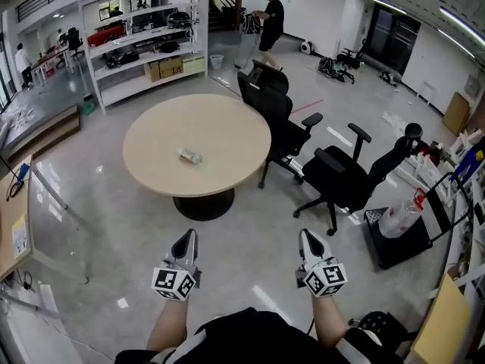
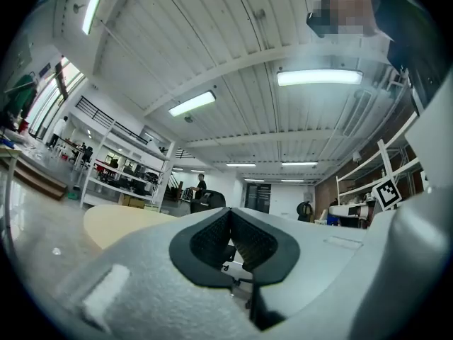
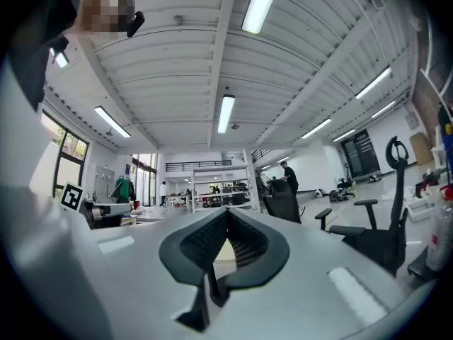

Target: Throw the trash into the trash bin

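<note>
A small crumpled piece of trash [image 1: 189,156] lies on the round beige table [image 1: 227,127], a little left of its middle. Both grippers hang over the floor well short of the table's near edge, pointing toward it. My left gripper [image 1: 185,243] is shut with nothing in it; in the left gripper view its tips [image 2: 230,214] meet, with the table [image 2: 117,223] beyond them. My right gripper [image 1: 308,241] is shut and empty too, its tips [image 3: 228,212] touching. A small white bin [image 1: 217,61] stands on the floor far behind the table, by the shelves.
Three black office chairs [image 1: 282,120] [image 1: 350,176] [image 1: 261,76] stand at the table's right. A low black cart with a bottle [image 1: 400,217] is at the right. White shelving [image 1: 144,36] and a person [image 1: 269,20] are far back. A wooden desk [image 1: 14,233] lines the left edge.
</note>
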